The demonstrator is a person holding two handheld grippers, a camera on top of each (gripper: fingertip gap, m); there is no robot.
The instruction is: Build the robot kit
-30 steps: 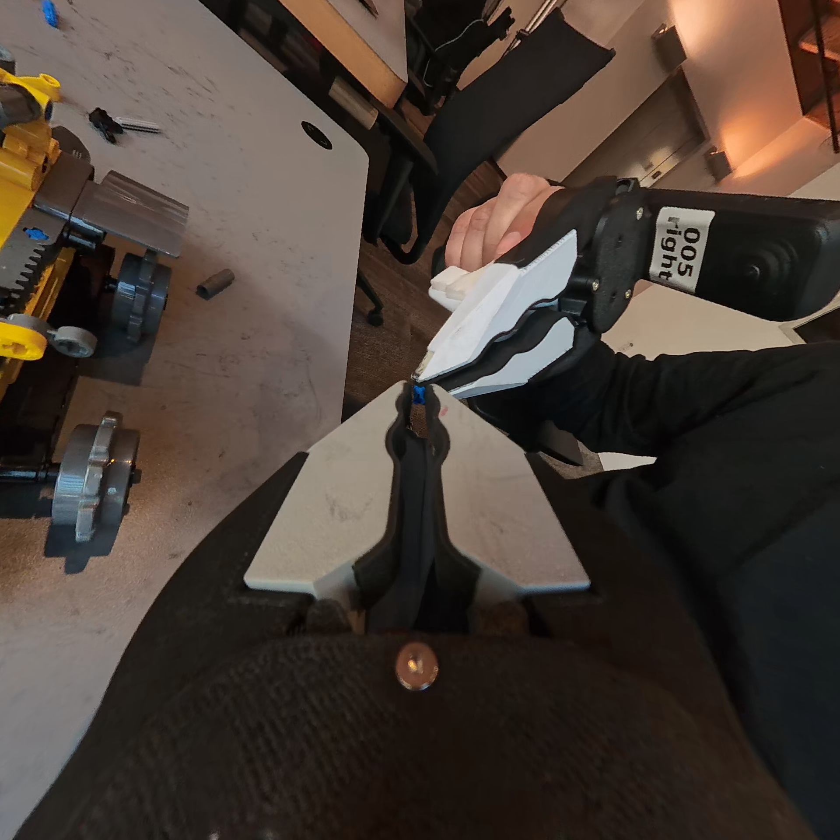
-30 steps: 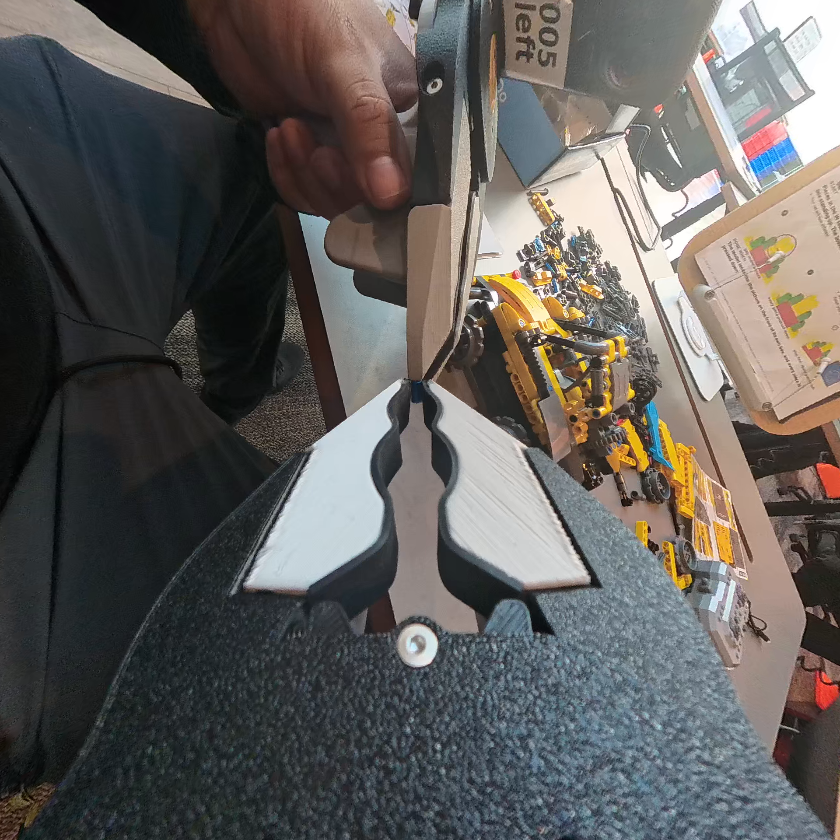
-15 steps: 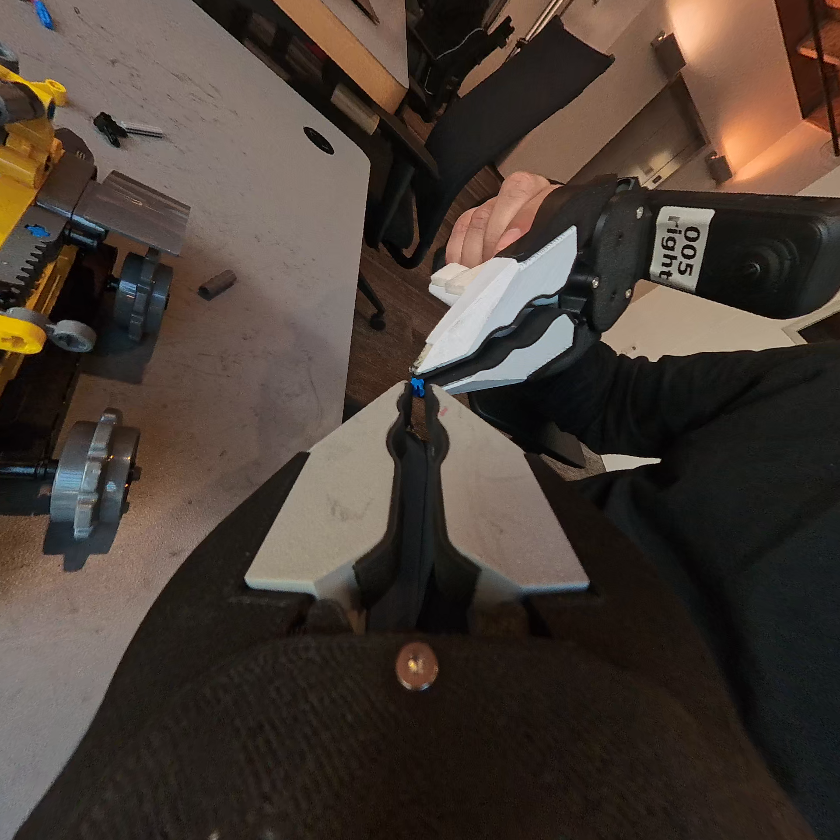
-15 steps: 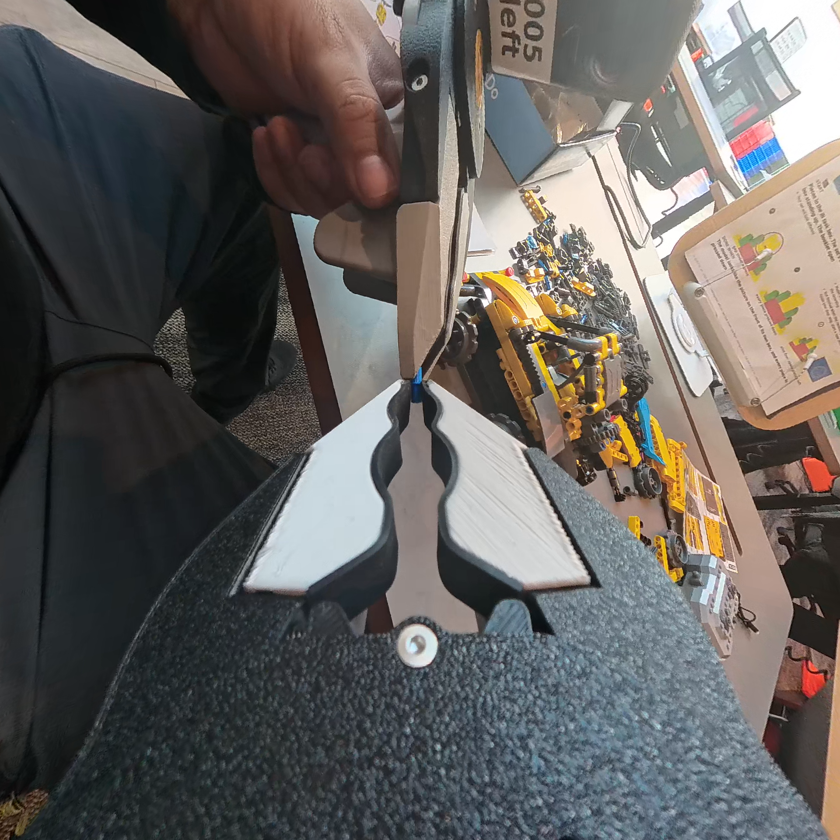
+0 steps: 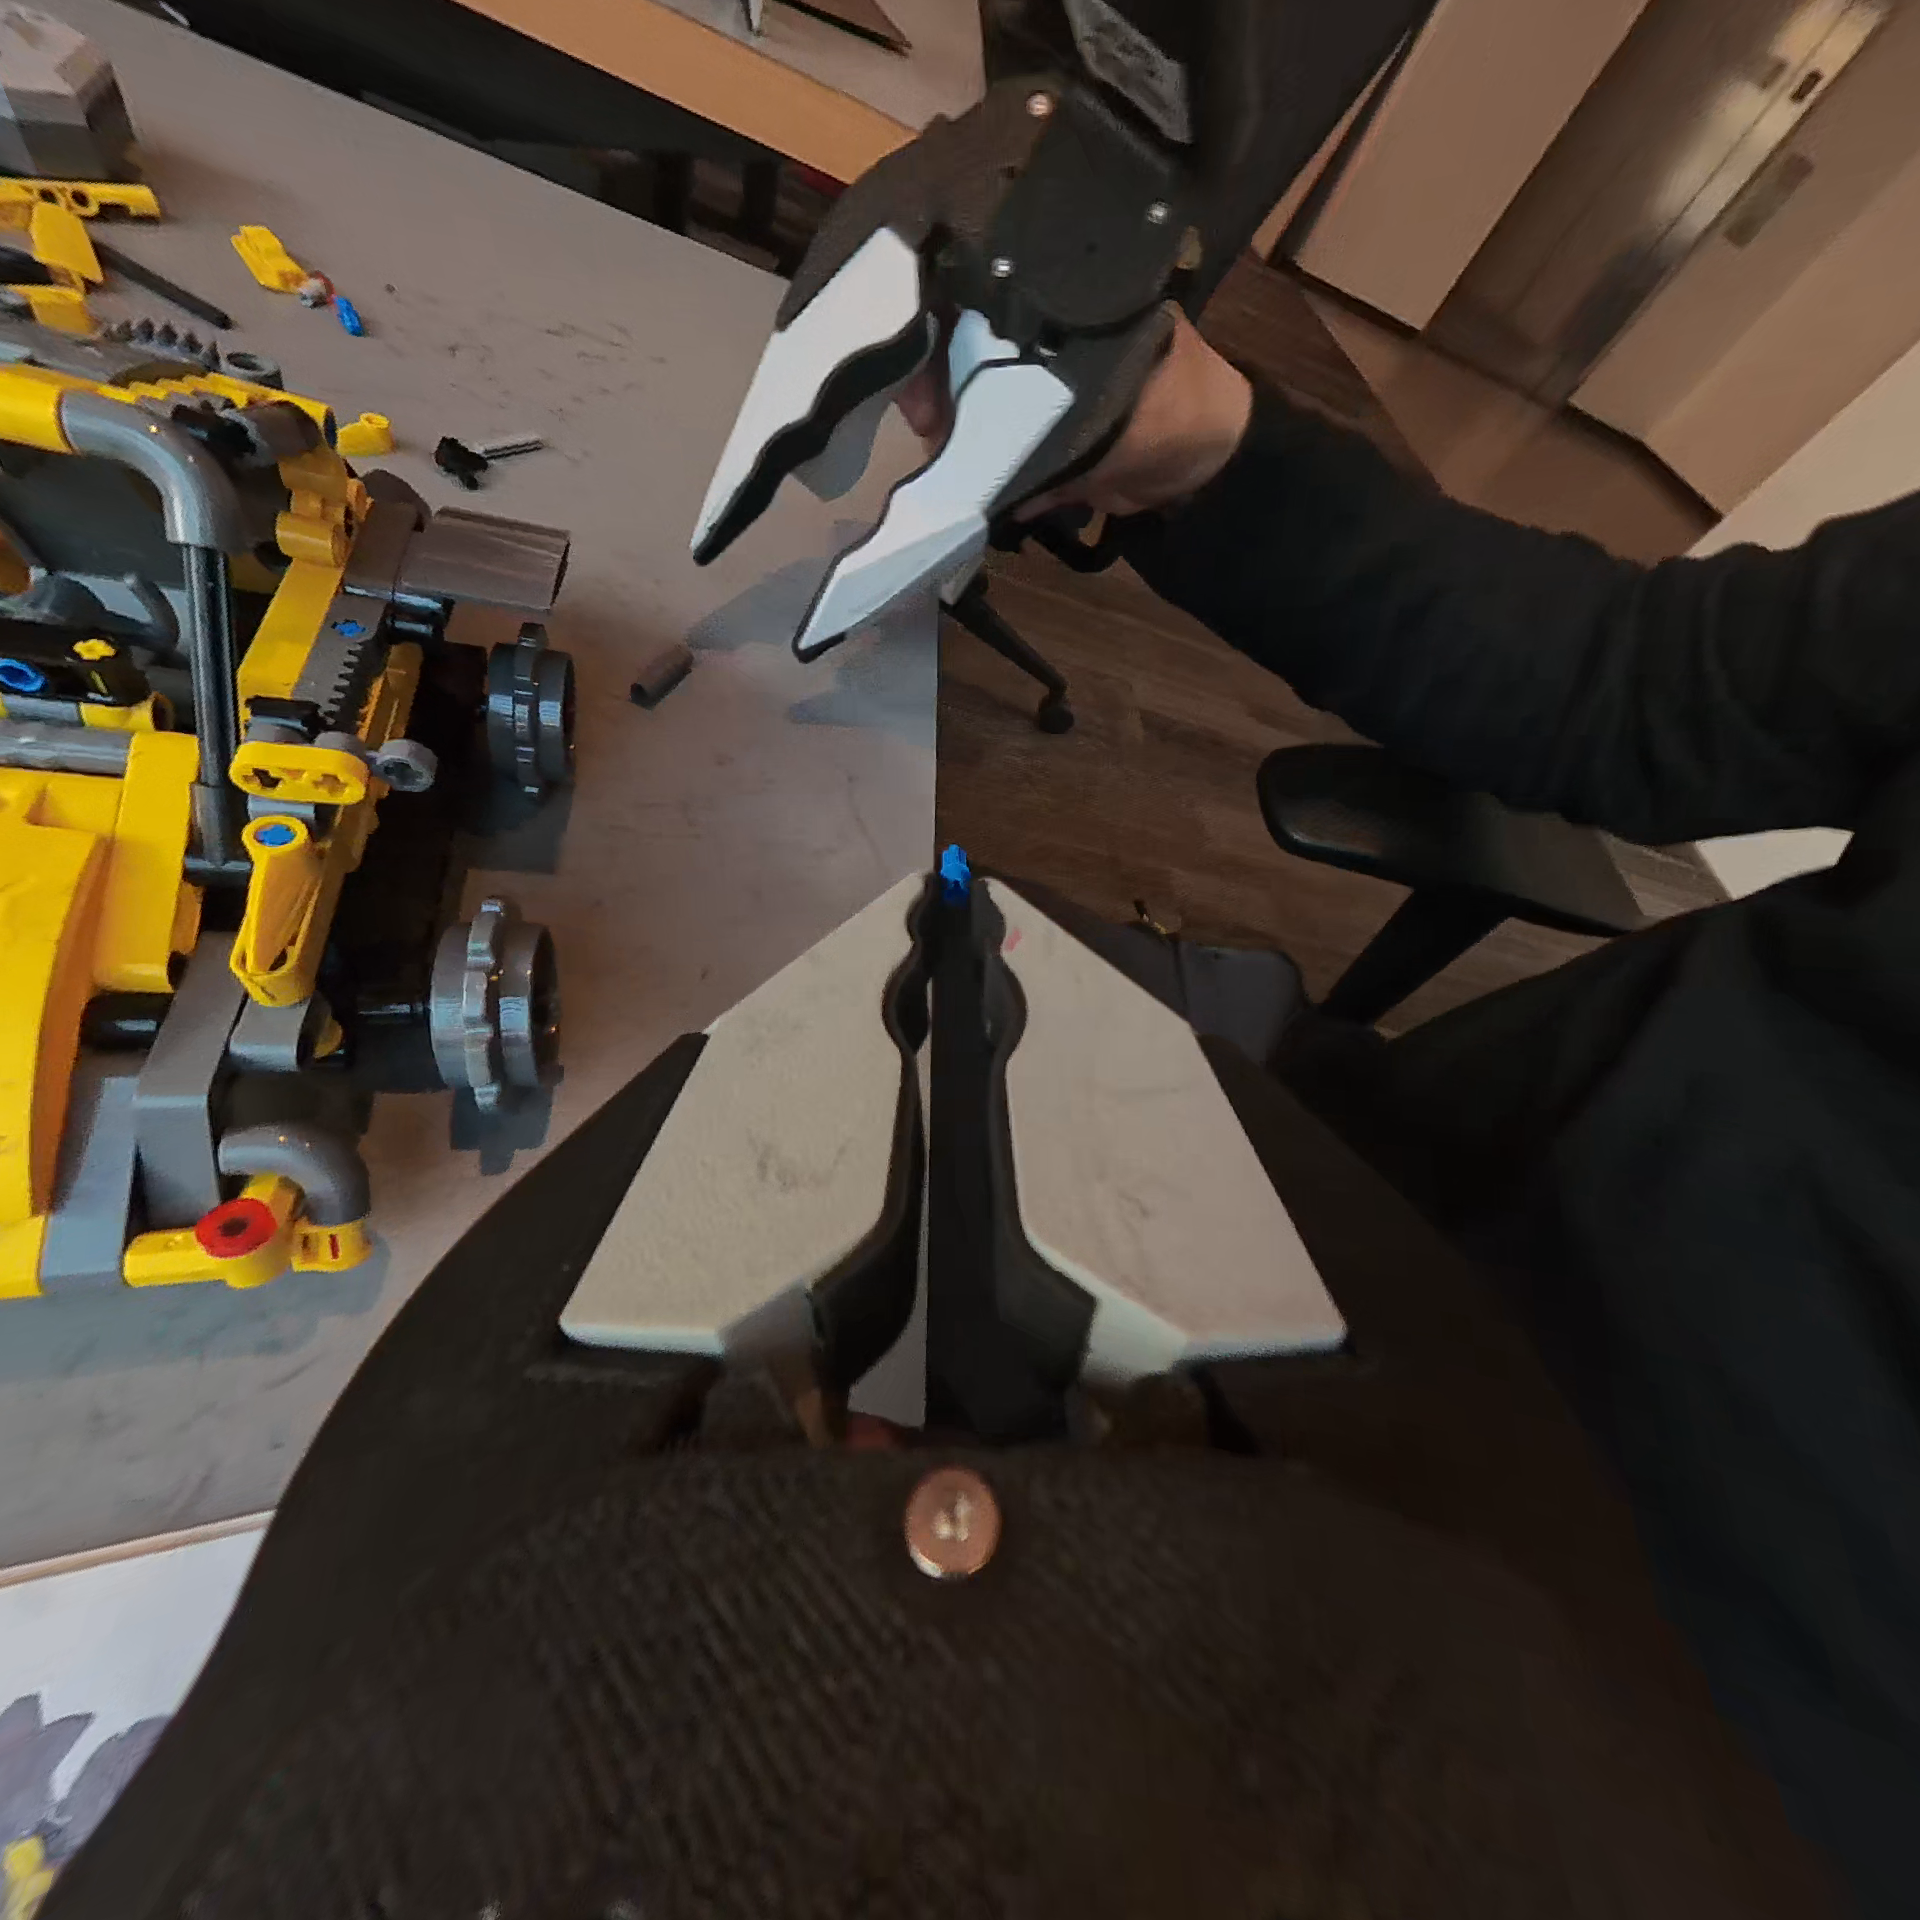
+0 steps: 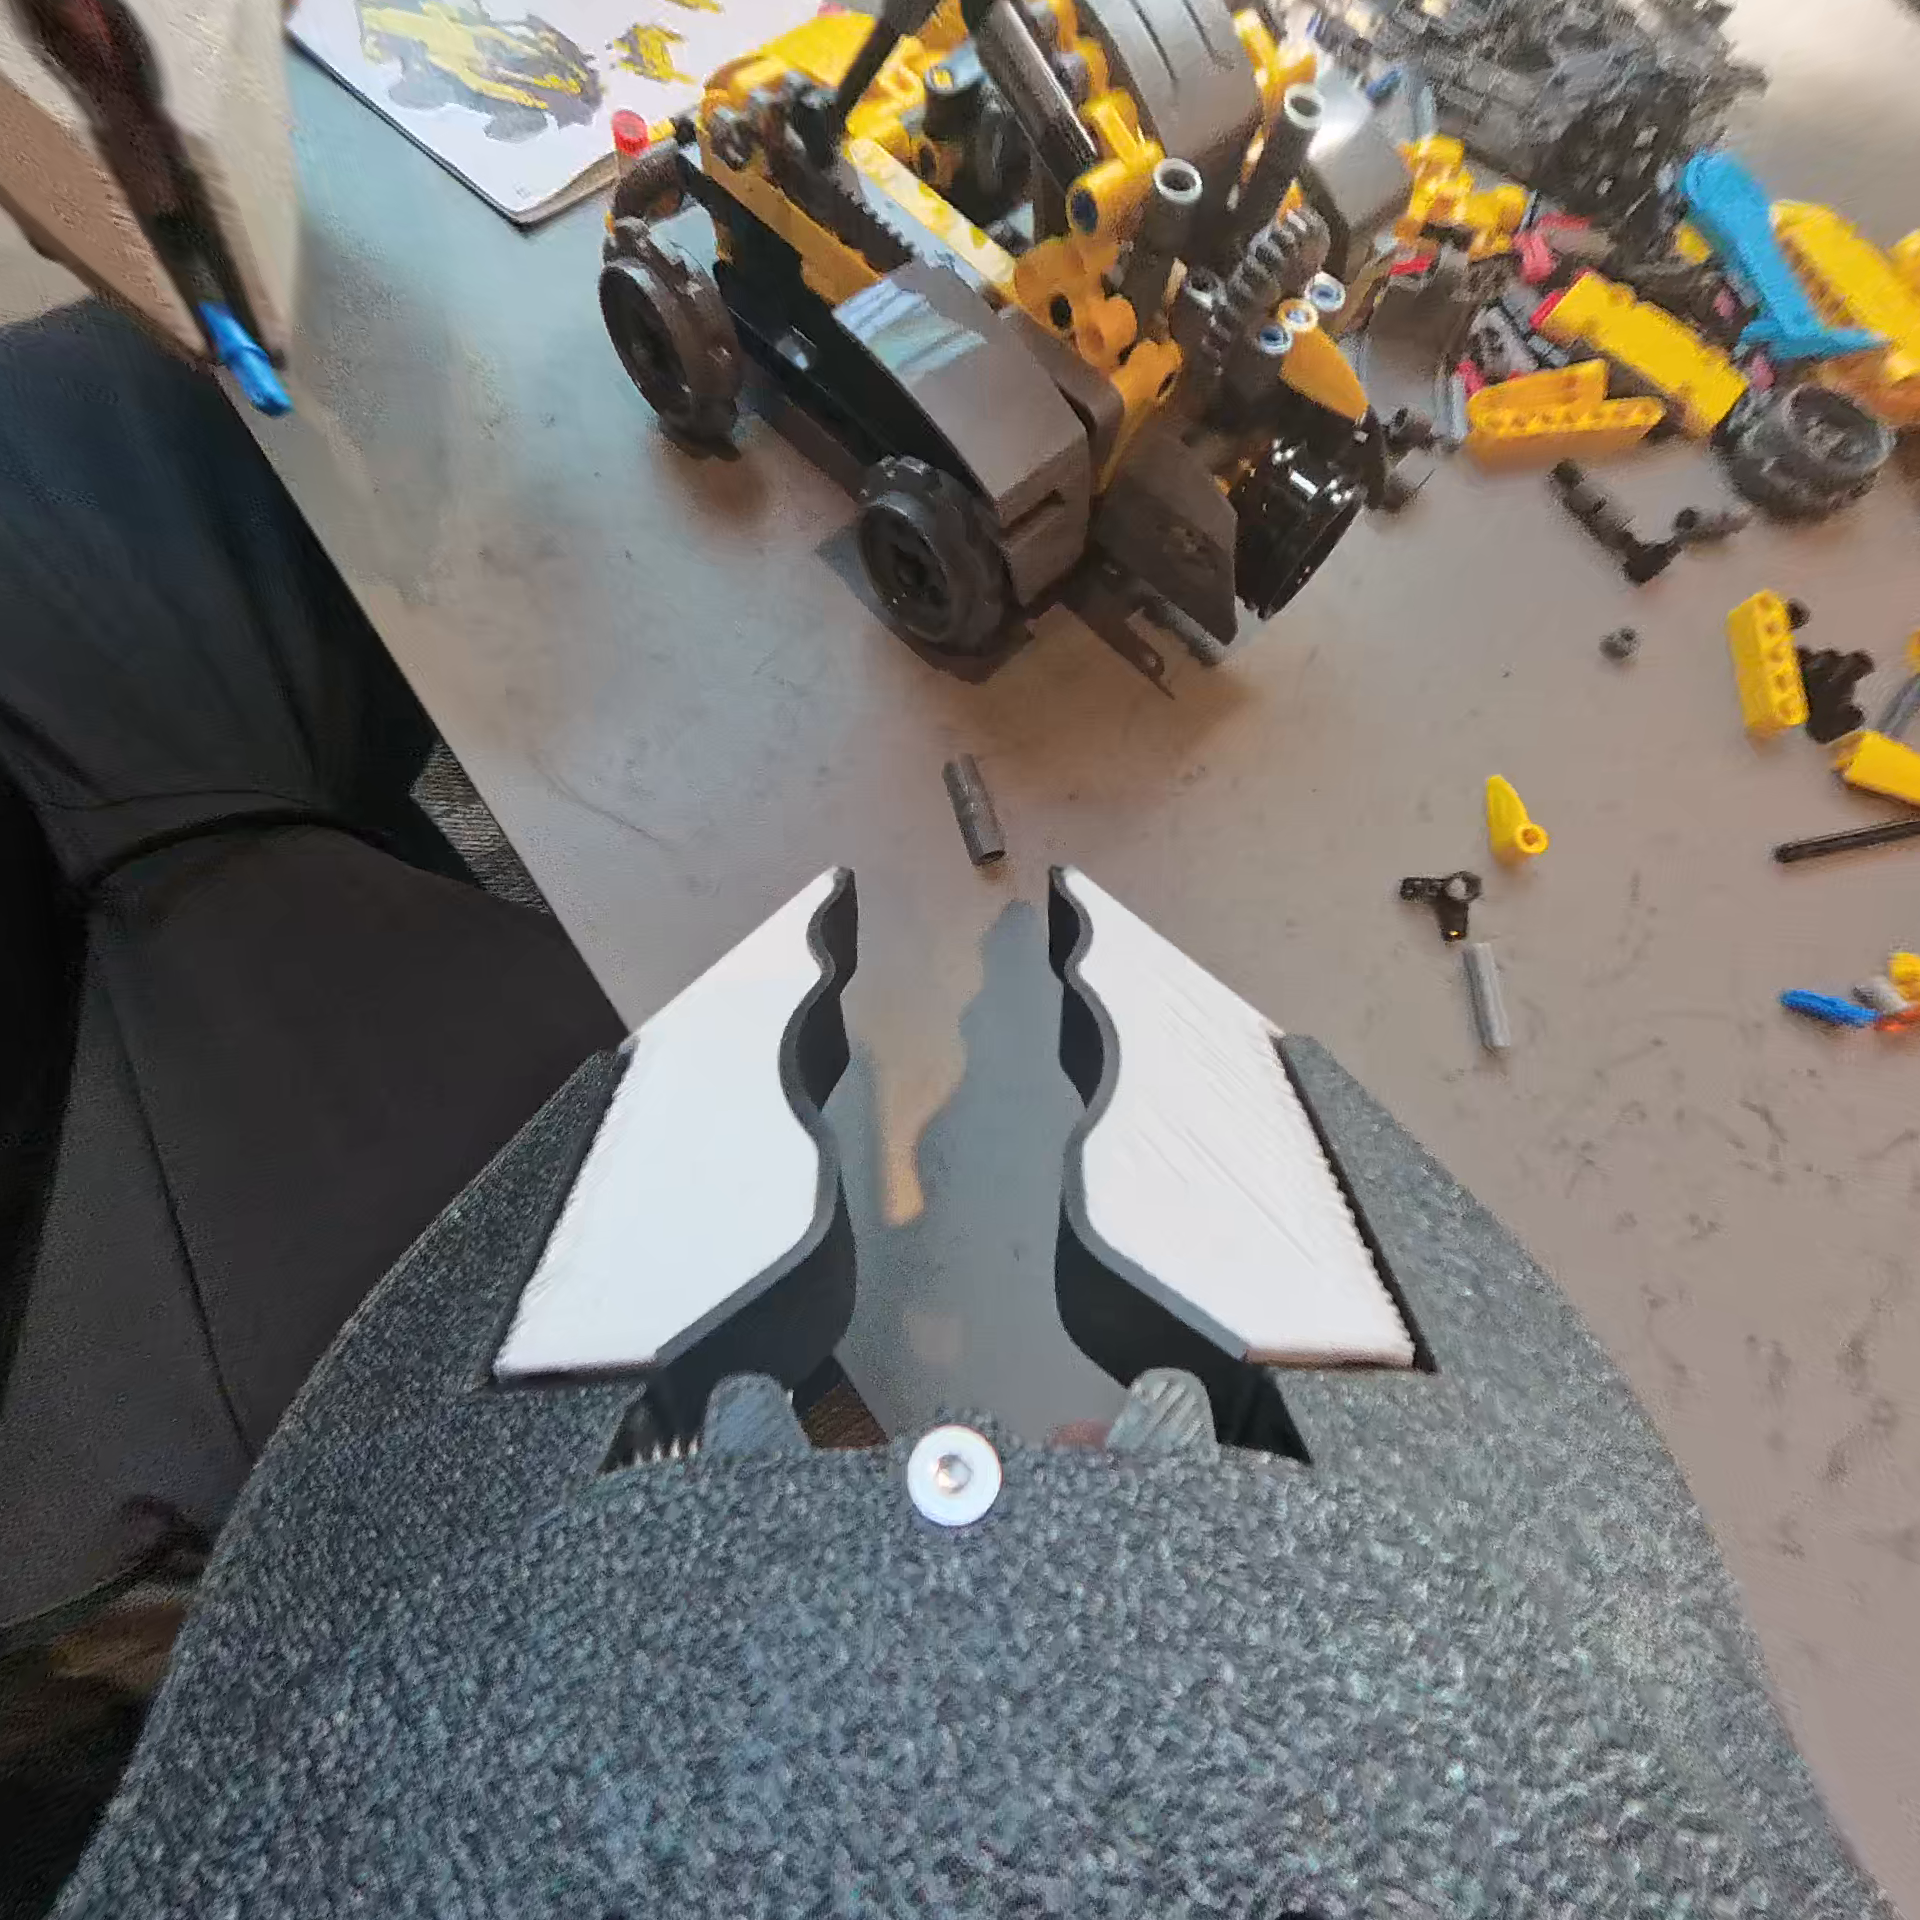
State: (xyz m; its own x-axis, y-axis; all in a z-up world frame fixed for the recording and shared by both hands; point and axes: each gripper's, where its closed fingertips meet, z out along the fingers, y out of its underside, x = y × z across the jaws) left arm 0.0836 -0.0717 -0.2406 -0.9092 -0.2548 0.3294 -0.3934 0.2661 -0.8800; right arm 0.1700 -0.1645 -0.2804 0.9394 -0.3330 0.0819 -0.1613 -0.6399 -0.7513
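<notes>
While the left tool [image 5: 951, 891] pinches a blue pin [image 5: 952, 871], the right tool [image 6: 951, 894] gapes over the scuffed grey table [image 6: 665, 717].

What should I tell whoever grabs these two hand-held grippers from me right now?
Left hand-held gripper: shut on a small blue pin, held beyond the table edge.
Right hand-held gripper: open and empty, over the grey table, a short dark tube lying just ahead of its tips.
The yellow and grey brick vehicle stands farther back; loose yellow, black and blue pieces lie to its right.
Done: pin is gripped.
Left: pin is not fitted anywhere yet.
</notes>
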